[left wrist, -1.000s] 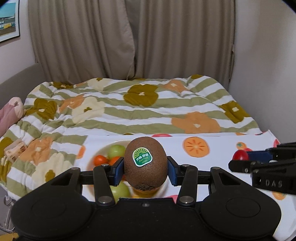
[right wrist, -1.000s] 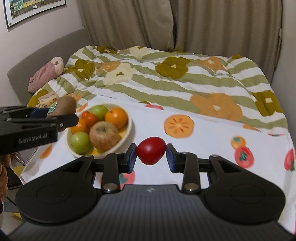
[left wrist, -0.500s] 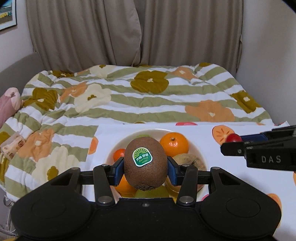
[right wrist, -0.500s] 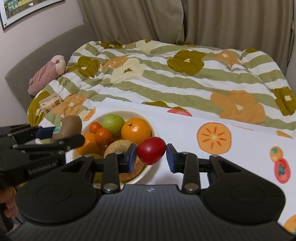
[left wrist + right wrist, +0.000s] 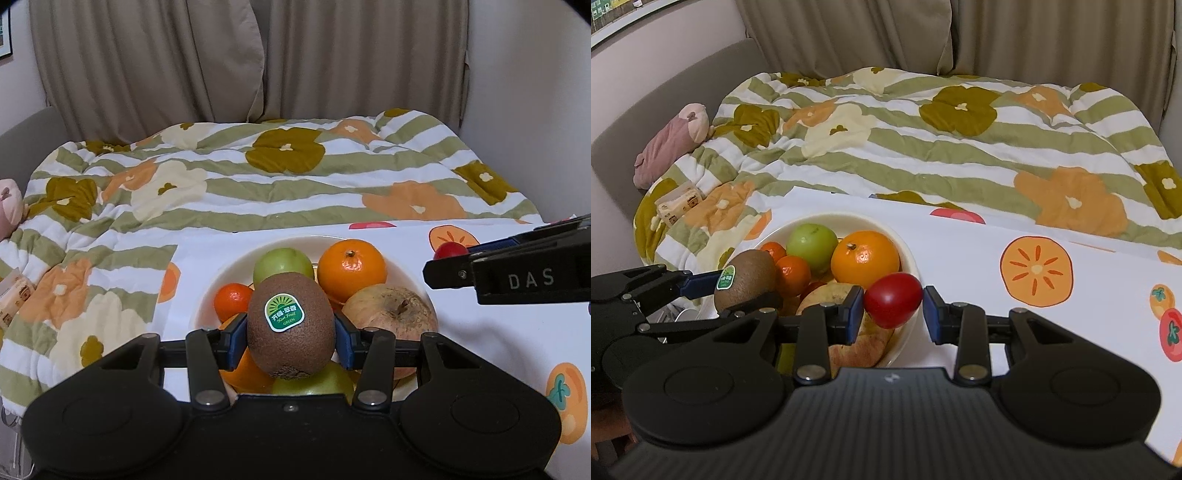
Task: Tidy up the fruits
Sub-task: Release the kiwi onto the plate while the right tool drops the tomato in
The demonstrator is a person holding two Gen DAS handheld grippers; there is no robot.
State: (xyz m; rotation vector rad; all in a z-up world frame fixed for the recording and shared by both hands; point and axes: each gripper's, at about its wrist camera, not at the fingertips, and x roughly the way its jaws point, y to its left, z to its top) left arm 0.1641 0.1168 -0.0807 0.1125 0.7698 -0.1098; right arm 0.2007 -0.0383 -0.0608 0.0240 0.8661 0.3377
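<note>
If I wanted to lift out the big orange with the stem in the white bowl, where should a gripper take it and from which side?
Grip the large round orange across its widest middle, coming from above. It sits high in the white bowl with its stem end up, and the green apple crowds one flank, so a side approach looks blocked.

**Hidden and cut-off parts**

Behind the brown stickered kiwi (image 5: 291, 330), the white bowl (image 5: 221, 282) hides much of its fruit. The right view's bottom edge crops the black gripper body (image 5: 886, 424); the framed picture (image 5: 613, 11) is cropped too.
</note>
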